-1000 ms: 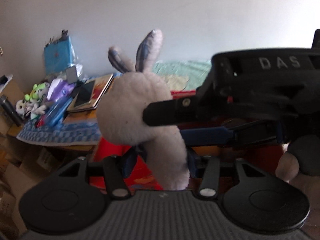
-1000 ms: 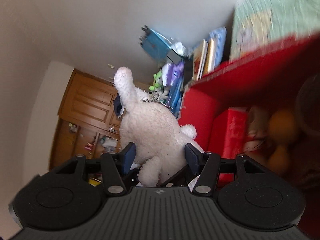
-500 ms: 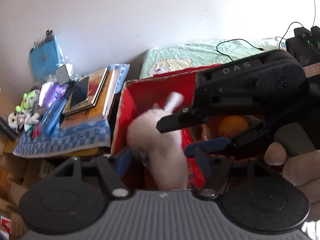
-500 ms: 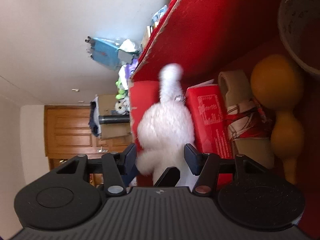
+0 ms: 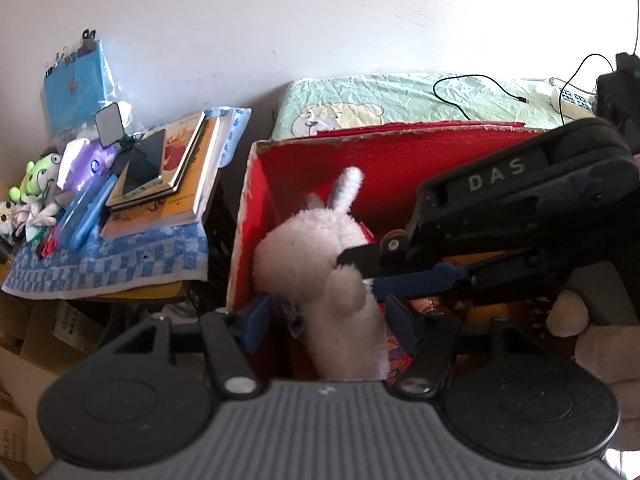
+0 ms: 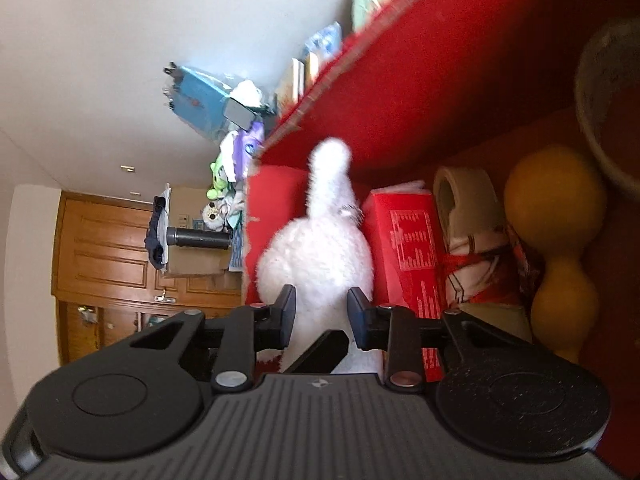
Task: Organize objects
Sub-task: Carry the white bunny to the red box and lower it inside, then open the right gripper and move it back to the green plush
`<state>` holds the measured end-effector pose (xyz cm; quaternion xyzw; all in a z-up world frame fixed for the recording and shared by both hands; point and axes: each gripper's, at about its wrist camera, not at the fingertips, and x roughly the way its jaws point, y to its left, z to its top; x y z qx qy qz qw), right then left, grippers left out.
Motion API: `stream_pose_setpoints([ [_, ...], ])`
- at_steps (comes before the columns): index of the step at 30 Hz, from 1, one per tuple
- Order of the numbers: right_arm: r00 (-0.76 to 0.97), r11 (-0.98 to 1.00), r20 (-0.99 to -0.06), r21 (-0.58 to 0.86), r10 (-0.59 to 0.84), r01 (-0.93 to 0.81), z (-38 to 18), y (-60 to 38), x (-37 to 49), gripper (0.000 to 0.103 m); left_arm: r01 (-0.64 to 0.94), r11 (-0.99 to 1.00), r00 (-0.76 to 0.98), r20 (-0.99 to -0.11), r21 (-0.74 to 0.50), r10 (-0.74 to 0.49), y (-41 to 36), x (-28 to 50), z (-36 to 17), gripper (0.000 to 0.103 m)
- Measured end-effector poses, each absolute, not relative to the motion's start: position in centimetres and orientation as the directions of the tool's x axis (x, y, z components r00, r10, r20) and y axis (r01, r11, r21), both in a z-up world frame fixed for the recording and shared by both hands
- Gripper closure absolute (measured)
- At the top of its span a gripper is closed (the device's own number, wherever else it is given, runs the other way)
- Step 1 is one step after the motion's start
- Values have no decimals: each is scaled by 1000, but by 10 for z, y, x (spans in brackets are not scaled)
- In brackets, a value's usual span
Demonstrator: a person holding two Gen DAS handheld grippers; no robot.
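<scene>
The white plush rabbit (image 5: 320, 264) hangs inside the red box (image 5: 400, 152), at its left end, with one ear pointing up against the red back wall. The right gripper (image 6: 320, 312) has its two fingers (image 6: 285, 312) closed against the sides of the rabbit's body, so the toy is clamped between them. In the left wrist view this gripper enters from the right, its black and blue finger tips pressed into the plush, and a hand (image 5: 592, 340) holds its handle. The left gripper (image 5: 328, 320) has its fingers spread wide on either side of the rabbit's lower body; whether they touch the plush cannot be told. In the right wrist view, the box also holds a red carton (image 6: 412, 248) just beside the rabbit, a roll of tape (image 6: 460, 192) and an orange dumbbell-shaped object (image 6: 560, 240). To the left of the box, a worktop with a blue checked cloth (image 5: 112, 268) carries stacked books (image 5: 176, 176), a phone (image 5: 144, 164) and small toys (image 5: 36, 184). A bed (image 5: 400, 96) with a green cover lies behind the box.
</scene>
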<state>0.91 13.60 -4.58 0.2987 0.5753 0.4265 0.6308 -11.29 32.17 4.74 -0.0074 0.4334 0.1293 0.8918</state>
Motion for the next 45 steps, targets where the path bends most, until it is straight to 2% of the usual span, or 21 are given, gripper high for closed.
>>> stream_pose_setpoints([
  [6,104,494,-491,797,865,-347,-21,119,3,66,-225,972,634,-747,69,200,322,-114,63,26],
  [13,223,509,-458,749,860,-424,0,94,-8,63,-176,984,674,-729,-1,120,302,-100,79,22],
  [18,290,513,-424,724,858,-461,12,64,-13,59,-136,990,698,-713,-43,65,268,-92,89,14],
  [27,385,540,-405,759,829,-364,2,-35,9,54,-62,992,717,-696,-111,-33,182,-70,98,12],
  [38,419,634,-502,721,756,-281,-32,-124,35,51,19,994,681,-726,-108,-92,72,-38,70,12],
  [45,415,638,-519,735,747,-228,-50,-165,55,50,17,995,632,-771,-94,-83,34,-18,44,12],
])
